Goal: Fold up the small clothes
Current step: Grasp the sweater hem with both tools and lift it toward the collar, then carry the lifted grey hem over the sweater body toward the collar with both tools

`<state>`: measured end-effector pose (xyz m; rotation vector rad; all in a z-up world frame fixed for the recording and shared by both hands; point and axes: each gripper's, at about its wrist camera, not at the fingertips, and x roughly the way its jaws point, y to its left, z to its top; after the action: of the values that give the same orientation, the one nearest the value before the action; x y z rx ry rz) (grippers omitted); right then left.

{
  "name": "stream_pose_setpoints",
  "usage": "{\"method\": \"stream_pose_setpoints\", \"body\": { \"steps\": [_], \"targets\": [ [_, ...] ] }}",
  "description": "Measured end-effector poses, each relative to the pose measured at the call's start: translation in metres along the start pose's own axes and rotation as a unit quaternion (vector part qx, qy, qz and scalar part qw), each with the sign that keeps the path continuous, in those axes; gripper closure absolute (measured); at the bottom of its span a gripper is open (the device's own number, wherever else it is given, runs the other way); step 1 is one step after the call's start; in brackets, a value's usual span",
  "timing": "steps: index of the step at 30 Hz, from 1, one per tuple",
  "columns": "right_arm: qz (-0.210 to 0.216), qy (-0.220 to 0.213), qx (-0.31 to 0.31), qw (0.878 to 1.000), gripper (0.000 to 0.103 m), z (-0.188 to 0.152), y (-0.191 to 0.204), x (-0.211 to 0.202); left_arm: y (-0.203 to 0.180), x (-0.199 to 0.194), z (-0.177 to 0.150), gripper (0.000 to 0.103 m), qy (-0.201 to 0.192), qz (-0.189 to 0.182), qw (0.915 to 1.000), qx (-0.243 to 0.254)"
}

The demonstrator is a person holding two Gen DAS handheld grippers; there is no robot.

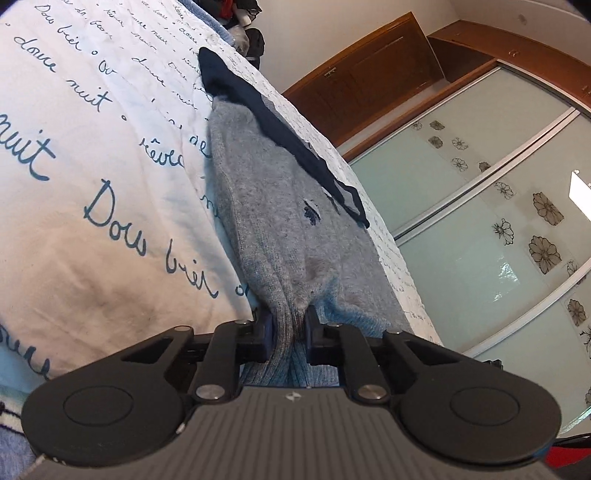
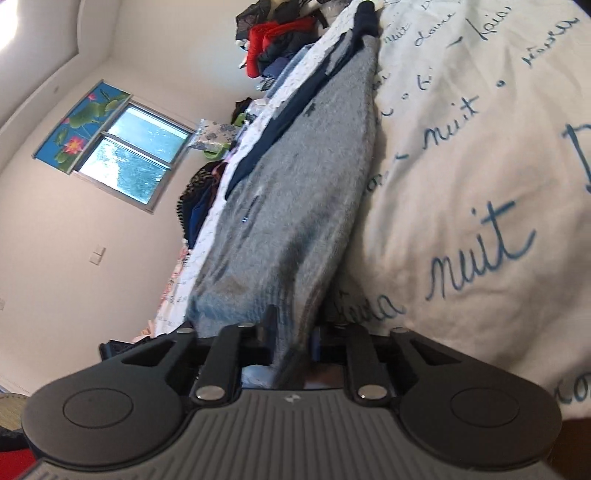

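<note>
A small grey knit sweater (image 1: 280, 229) with navy trim (image 1: 280, 122) and a small navy emblem lies stretched on the white bedspread (image 1: 92, 155) printed with blue script. My left gripper (image 1: 290, 326) is shut on the sweater's ribbed hem. In the right wrist view the same grey sweater (image 2: 295, 206) runs away from the camera, and my right gripper (image 2: 293, 332) is shut on another part of its hem. Both views are strongly tilted. The far navy end (image 2: 365, 18) rests on the bedspread (image 2: 461, 129).
A heap of red, dark and blue clothes (image 2: 280, 37) sits at the far end of the bed. More clothes (image 2: 199, 199) lie along the bed's left side. Sliding wardrobe doors (image 1: 498, 206) with flower prints stand beyond the bed edge. A window (image 2: 129, 155) is on the wall.
</note>
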<state>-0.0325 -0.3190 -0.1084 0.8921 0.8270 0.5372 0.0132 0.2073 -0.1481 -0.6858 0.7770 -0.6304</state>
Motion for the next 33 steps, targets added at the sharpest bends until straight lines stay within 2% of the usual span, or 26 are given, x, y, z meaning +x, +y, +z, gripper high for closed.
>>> {"method": "stream_pose_setpoints", "body": {
  "steps": [6,13,17,21,25,29,33],
  "targets": [
    [-0.032,-0.016,-0.05,0.998,0.098,-0.001,0.024,-0.003,-0.017,-0.016,0.006,0.09,-0.022,-0.001,0.9994,0.028],
    [0.001,-0.052,-0.093,0.994,0.098,0.014,0.054,-0.016,-0.051,-0.029,0.02,0.091,-0.062,-0.021,0.9953,0.071],
    [0.022,-0.061,-0.093,0.993,0.098,0.022,0.058,-0.018,-0.058,-0.029,0.024,0.091,-0.058,-0.016,0.9947,0.084],
    [0.012,-0.057,-0.077,0.995,0.098,0.021,0.049,-0.016,-0.042,-0.027,0.021,0.091,-0.05,0.008,0.997,0.058],
    [0.029,-0.065,-0.053,0.996,0.098,0.018,0.043,-0.022,-0.044,-0.035,0.022,0.091,-0.072,-0.011,0.9958,0.055],
    [0.072,-0.092,-0.056,0.992,0.098,0.03,0.048,-0.026,-0.05,-0.029,0.043,0.091,-0.101,-0.026,0.9935,0.046],
    [0.09,-0.111,-0.063,0.988,0.098,0.051,0.056,-0.021,-0.054,-0.013,0.067,0.091,-0.125,-0.017,0.9914,0.033]
  ]
}}
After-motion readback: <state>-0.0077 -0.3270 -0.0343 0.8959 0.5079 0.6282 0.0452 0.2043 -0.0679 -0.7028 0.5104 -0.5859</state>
